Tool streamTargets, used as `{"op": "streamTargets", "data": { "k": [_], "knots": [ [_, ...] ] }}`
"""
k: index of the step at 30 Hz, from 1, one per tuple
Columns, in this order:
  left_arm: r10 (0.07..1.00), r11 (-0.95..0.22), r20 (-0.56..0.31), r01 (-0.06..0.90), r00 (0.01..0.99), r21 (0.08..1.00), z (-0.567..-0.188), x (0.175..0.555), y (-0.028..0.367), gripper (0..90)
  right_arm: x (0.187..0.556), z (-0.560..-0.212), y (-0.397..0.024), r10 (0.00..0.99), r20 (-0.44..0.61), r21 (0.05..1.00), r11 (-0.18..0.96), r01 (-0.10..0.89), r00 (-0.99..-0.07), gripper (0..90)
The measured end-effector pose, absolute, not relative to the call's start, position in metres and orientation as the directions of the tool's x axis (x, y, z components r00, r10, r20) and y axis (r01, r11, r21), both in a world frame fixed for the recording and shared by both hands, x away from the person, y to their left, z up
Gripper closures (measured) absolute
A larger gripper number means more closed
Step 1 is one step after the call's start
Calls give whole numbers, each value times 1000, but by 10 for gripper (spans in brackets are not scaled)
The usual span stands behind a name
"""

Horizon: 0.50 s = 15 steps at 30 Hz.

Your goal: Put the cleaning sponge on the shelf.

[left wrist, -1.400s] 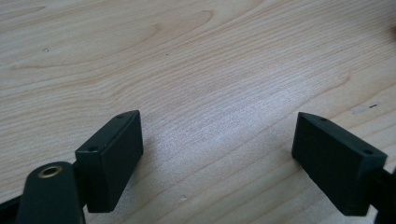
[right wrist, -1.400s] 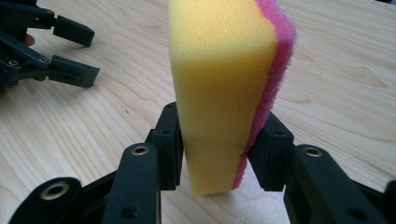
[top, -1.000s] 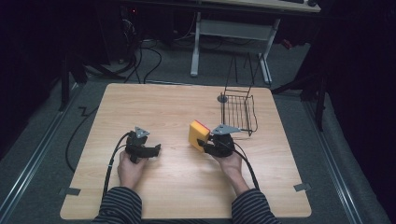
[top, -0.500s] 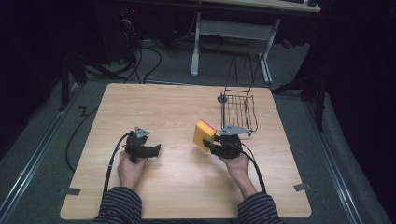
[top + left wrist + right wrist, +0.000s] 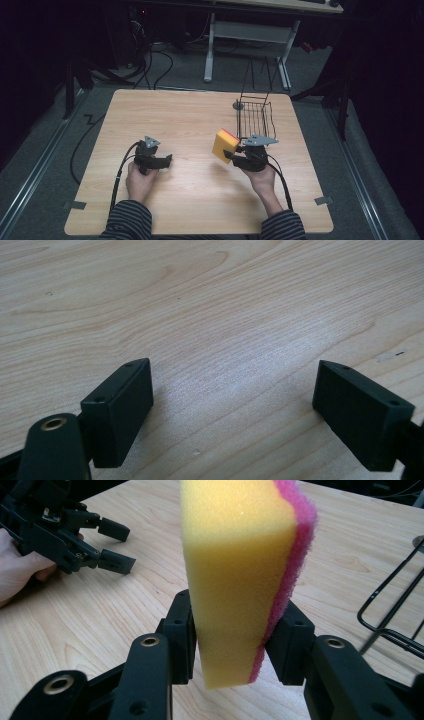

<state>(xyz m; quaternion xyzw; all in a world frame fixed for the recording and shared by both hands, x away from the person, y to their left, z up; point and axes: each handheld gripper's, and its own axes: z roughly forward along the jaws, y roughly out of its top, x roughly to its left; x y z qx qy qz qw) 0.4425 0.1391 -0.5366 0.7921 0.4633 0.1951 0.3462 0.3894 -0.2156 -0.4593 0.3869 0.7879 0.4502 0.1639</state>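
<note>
My right gripper (image 5: 231, 154) (image 5: 231, 641) is shut on a yellow sponge with a pink scouring side (image 5: 224, 143) (image 5: 240, 575). It holds the sponge upright, lifted above the wooden table (image 5: 190, 125), just left of a black wire basket (image 5: 255, 118) (image 5: 395, 610). My left gripper (image 5: 169, 161) (image 5: 235, 405) rests low over the bare table at the left, jaws open with nothing between them. From the right gripper view the left gripper (image 5: 117, 545) appears at the upper left, held by a hand.
The wire basket stands upright at the table's back right with a small round grey disc (image 5: 238, 106) beside it. A desk frame (image 5: 247, 35) and cables lie on the floor beyond the table's far edge.
My right gripper has carried the sponge up and to the right, closer to the wire basket. The left gripper has stayed where it was.
</note>
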Motion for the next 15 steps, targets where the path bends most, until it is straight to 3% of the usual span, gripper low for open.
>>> {"op": "streamTargets", "data": {
  "k": [15],
  "knots": [
    [869, -331, -11, 599, 494, 730, -537, 443, 139, 171, 375, -448, -242, 782, 86, 858, 258, 445, -618, 601]
  ]
}}
